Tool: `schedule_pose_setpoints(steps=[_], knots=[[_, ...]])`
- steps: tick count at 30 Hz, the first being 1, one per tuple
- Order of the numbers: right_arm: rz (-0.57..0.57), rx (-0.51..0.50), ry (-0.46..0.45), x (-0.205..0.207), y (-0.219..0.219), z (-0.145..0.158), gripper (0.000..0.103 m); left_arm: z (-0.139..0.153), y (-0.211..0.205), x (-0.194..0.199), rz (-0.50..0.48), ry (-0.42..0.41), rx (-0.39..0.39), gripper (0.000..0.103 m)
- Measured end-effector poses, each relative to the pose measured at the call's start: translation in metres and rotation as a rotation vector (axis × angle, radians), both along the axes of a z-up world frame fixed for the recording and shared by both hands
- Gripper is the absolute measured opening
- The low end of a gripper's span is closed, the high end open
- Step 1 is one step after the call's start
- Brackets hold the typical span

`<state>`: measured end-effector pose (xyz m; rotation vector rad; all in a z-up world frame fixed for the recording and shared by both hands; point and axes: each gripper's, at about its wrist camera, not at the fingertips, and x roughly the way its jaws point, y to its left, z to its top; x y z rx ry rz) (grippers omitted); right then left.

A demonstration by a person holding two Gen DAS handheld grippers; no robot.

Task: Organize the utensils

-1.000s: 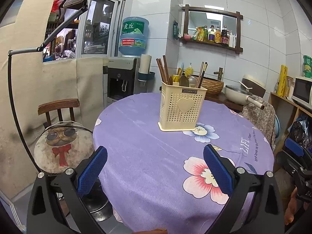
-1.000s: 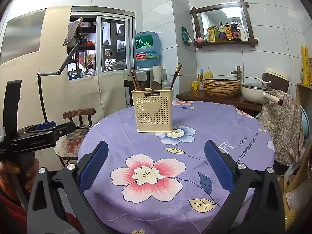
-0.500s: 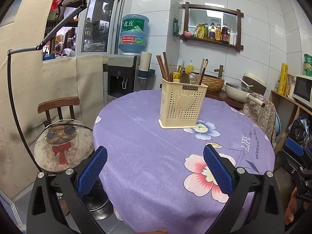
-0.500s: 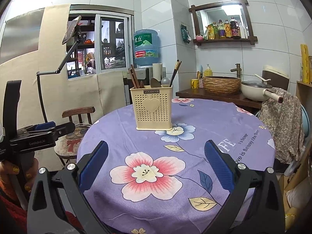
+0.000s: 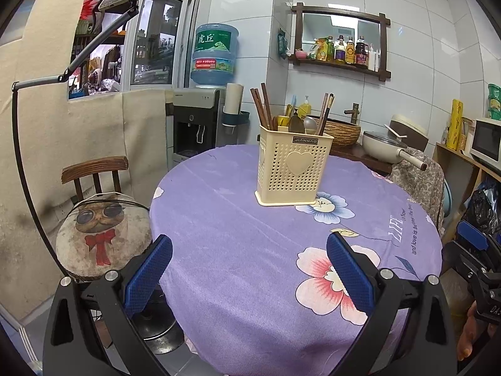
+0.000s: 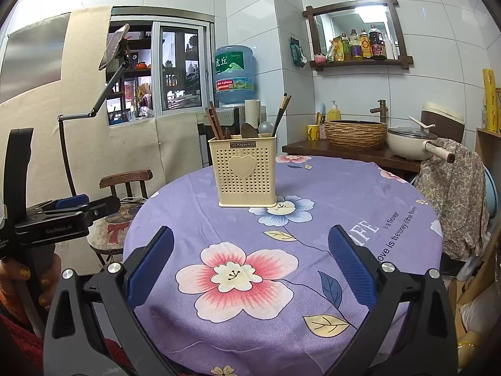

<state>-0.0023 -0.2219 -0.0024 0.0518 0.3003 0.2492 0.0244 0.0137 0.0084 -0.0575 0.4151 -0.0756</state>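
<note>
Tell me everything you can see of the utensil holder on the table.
The holder is a cream box that looks plastic, its walls perforated, with a raised heart and a dark JIANHAO label on the facing side. It stands upright on the purple floral tablecloth, its base beside a blue flower. Brown chopsticks lean out at the left, a darker pair at the right, spoon bowls between. Neither gripper touches it.

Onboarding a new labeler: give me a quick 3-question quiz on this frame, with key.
1. True or false: the left gripper holds a chopstick.
2. Multiple choice: the cream utensil holder stands on A) the wooden chair, B) the purple floral tablecloth, C) the wall shelf.
3. Fill in: the holder's front panel carries a raised ____ shape.

Key:
1. False; both it and the right gripper are open and empty.
2. B, the tablecloth.
3. Heart.
</note>
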Motion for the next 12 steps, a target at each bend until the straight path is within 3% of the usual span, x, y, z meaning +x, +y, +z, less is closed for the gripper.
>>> schedule_pose_setpoints(steps=[12], knots=[[0.001, 0.004, 0.011, 0.0015, 0.0008, -0.0035, 0.097, -0.003, -0.002, 0.0017, 0.0, 0.019, 0.014, 0.097]])
